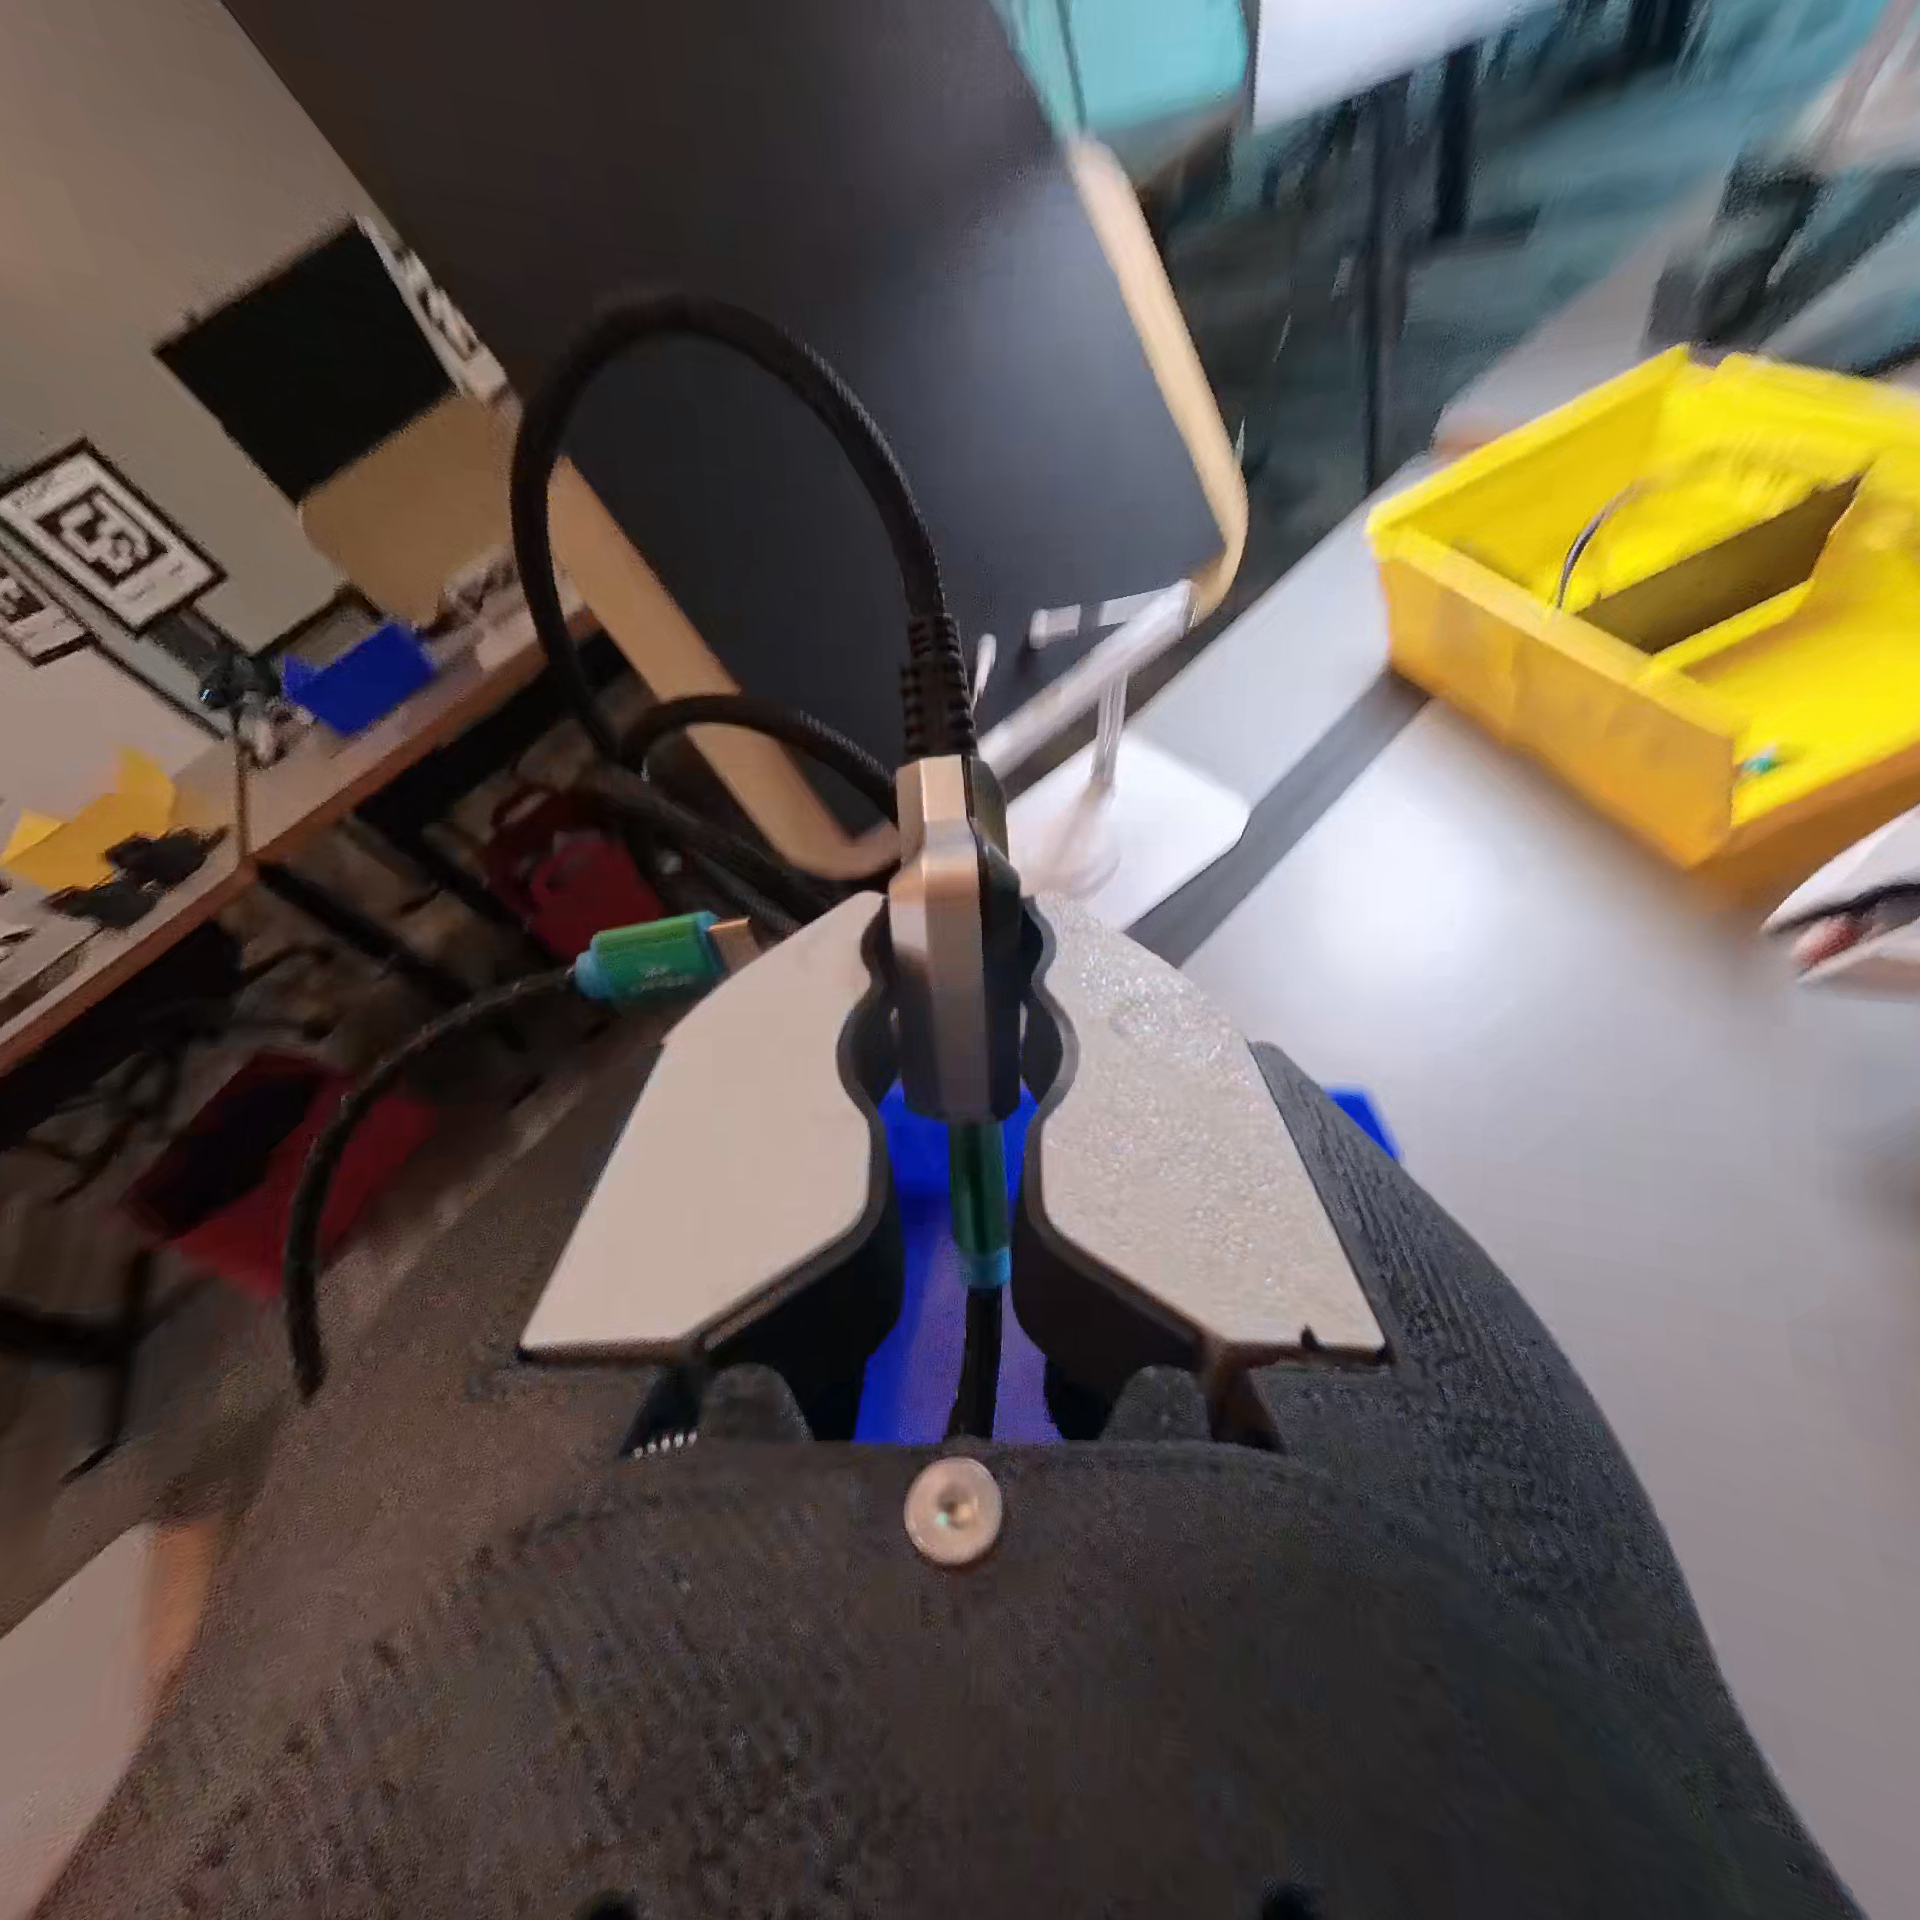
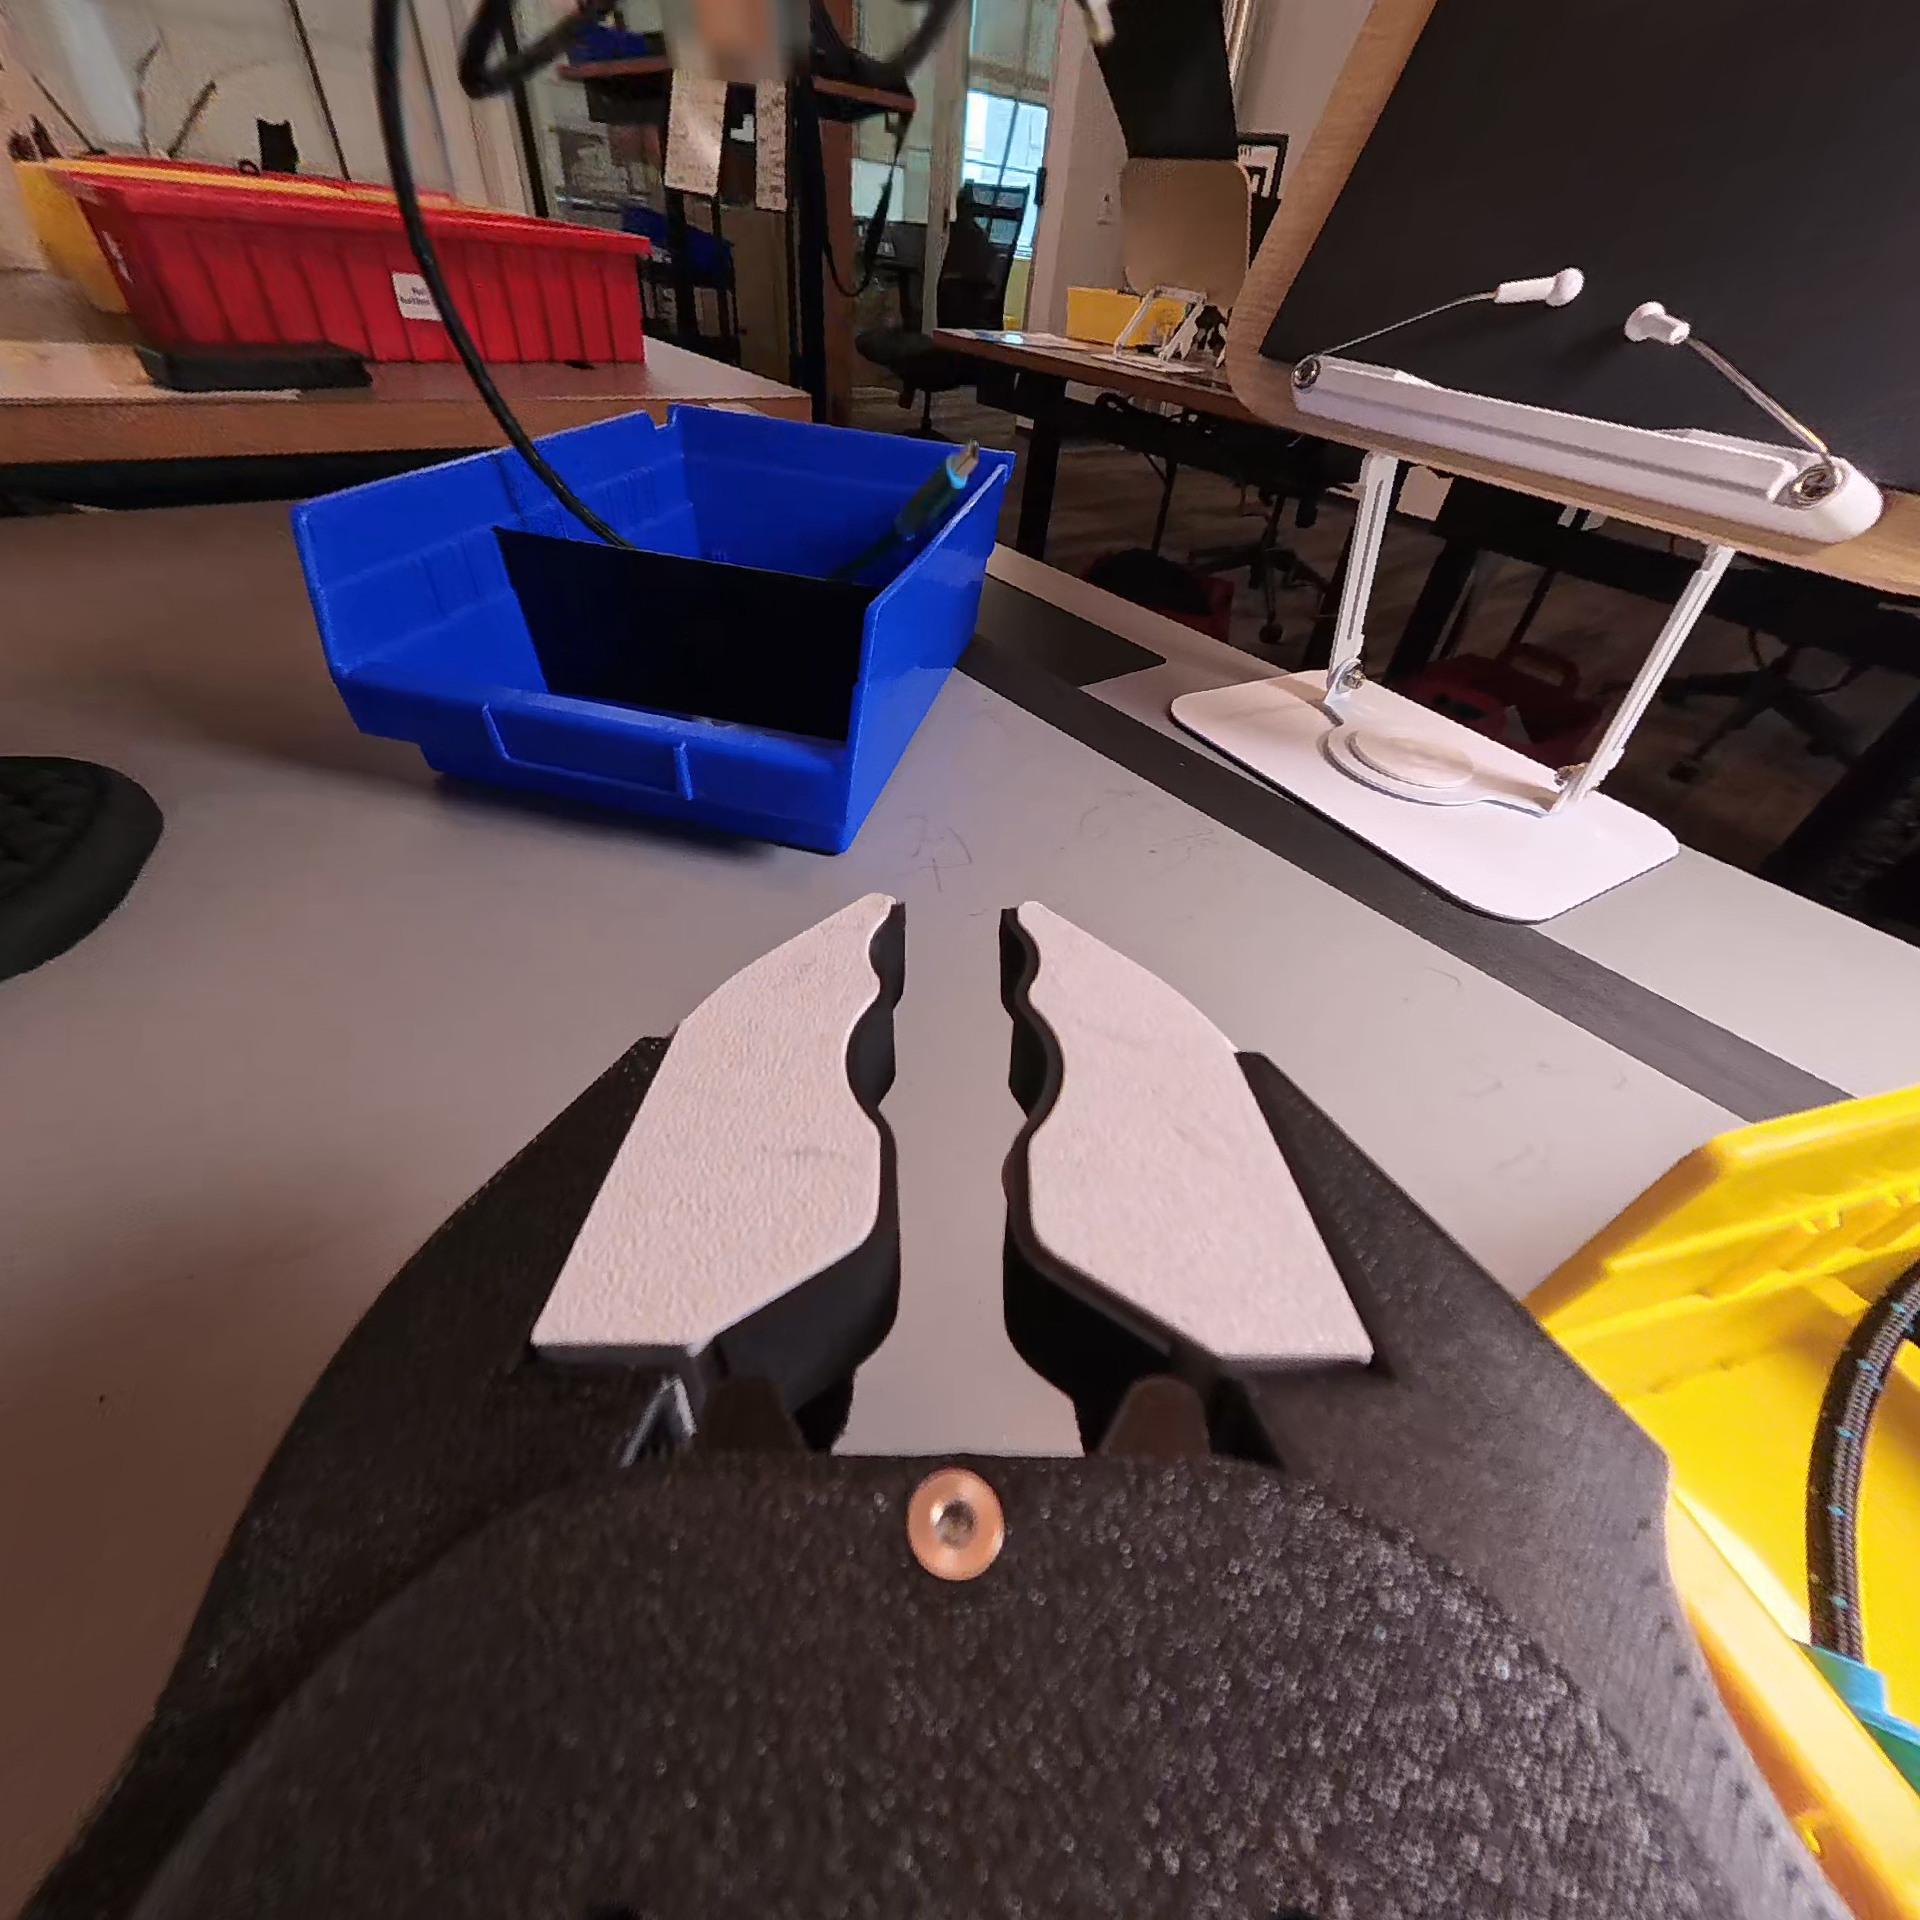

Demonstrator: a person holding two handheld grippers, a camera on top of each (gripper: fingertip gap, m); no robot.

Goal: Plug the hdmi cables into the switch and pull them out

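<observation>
Above the blue bin (image 2: pixel 644 623) my left gripper (image 1: pixel 956 997) clamps the silver HDMI switch (image 1: pixel 951 935) | right gripper (image 2: pixel 951 925) apart, empty, over grey table (image 2: pixel 312 1039).

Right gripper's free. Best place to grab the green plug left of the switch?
Probably the green plug by its rigid shell, not the braided cable drooping from it. It lies sideways, tip toward the switch clamped in the left gripper, so come in from the left, jaws across the shell, clear of that gripper.
</observation>
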